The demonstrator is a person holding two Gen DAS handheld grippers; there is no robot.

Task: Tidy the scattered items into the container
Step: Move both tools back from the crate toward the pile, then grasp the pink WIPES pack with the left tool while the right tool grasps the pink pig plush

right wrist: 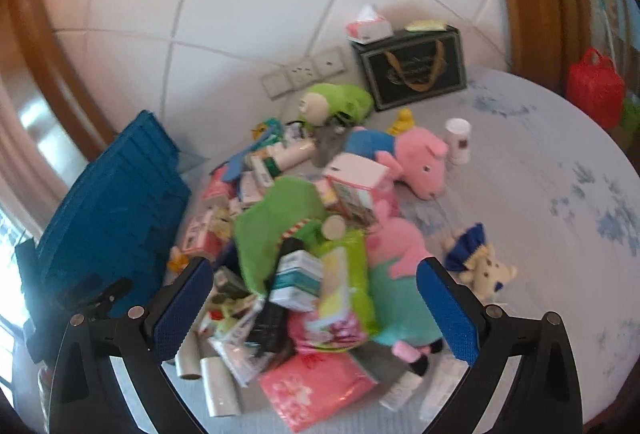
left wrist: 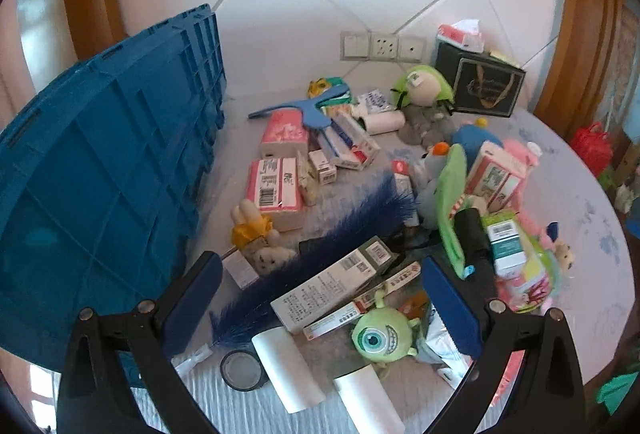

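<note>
Both tools, left tool [left wrist: 320, 298] and right tool [right wrist: 314, 298], gape empty above the clutter; next, likely close on the one-eyed green plush [left wrist: 378, 334] directly beneath the left.

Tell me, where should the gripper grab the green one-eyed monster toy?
Grab the monster across its round head, coming straight down from above with the left gripper, which hangs open just over it. The head is soft and ball-shaped, so the pads can probably squeeze either side of the eye. Its little horn and arms look too thin to hold, and boxes crowd its far side.
</note>
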